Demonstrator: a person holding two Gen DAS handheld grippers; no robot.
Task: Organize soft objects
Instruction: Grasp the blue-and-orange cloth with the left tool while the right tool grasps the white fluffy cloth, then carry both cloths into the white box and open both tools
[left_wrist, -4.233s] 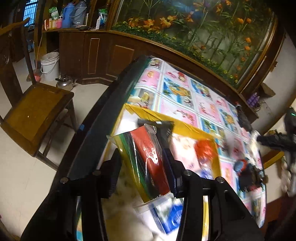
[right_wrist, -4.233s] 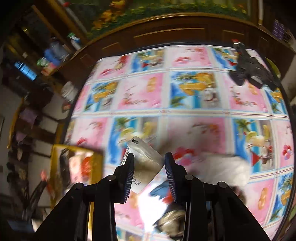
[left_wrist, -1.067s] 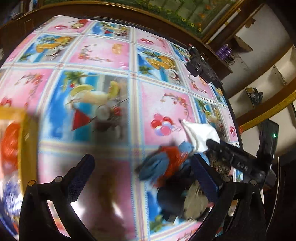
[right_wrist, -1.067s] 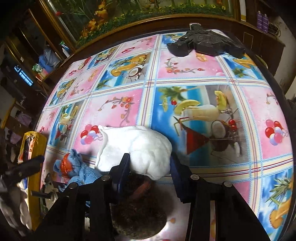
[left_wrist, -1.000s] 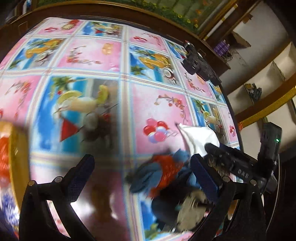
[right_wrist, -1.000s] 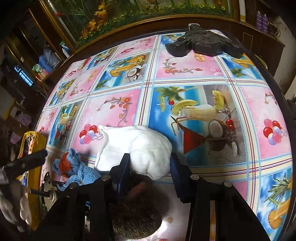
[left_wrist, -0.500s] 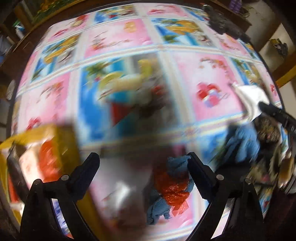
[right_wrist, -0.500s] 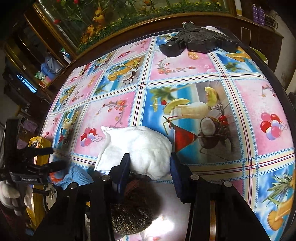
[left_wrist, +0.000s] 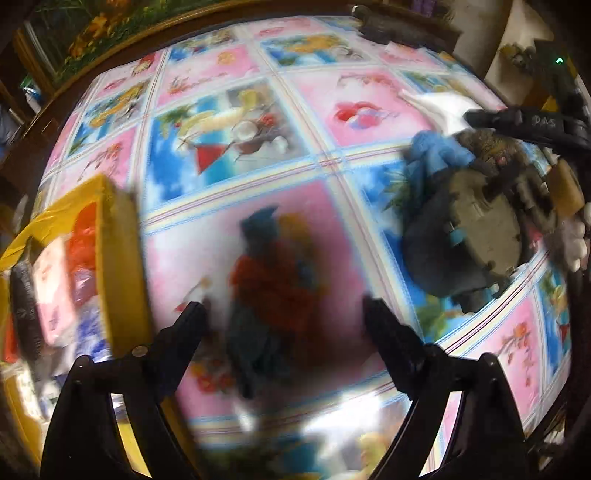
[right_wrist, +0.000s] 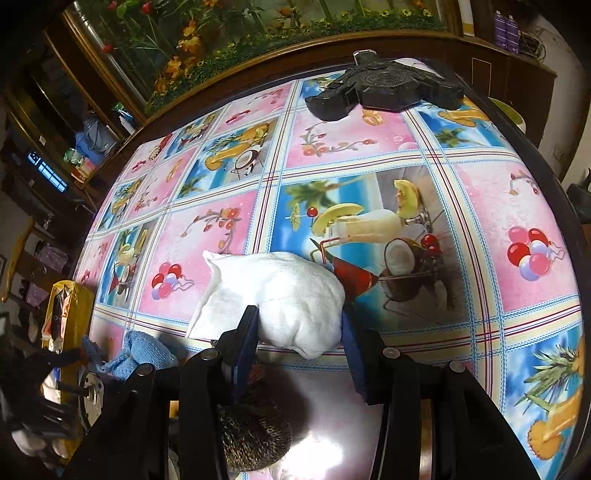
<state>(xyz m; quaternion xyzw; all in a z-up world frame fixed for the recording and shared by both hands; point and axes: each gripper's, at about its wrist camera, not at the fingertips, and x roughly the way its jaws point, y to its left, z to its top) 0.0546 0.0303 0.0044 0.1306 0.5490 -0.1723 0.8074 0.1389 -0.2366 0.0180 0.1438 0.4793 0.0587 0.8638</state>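
Yellow box (left_wrist: 110, 236) at the table's left edge already holds a few packets, red and pink among them, so we judge part of the sorting done. Our left gripper (left_wrist: 284, 325) points down at a blurred blue-and-red cloth (left_wrist: 273, 280) lying on the tablecloth (left_wrist: 236, 66) just right of the box; its jaws stand wide and are closing, with the cloth between them but no pad contact we can make out through the blur, so nothing is gripped there yet. Our right gripper (right_wrist: 299, 332) is at the white towel (right_wrist: 280, 299), which lies bunched on the cloth near the table's front edge; the jaws sit either side of its near end and are opening, and the pads look about level with the fabric edges, not squeezing it. A spiky brown ball (right_wrist: 255, 439) sits under the right gripper, close to the front edge, and a second blue cloth (right_wrist: 147, 354) lies just left of the towel beside some dark hardware (left_wrist: 476, 236). Still out of the box, as far as we see: towel, both blue cloths, spiky ball. A black star-shaped stand (right_wrist: 384, 90) sits at the far side, well apart from all this. We reckon the job is under halfway, with the blue-and-red cloth next in line for the box.
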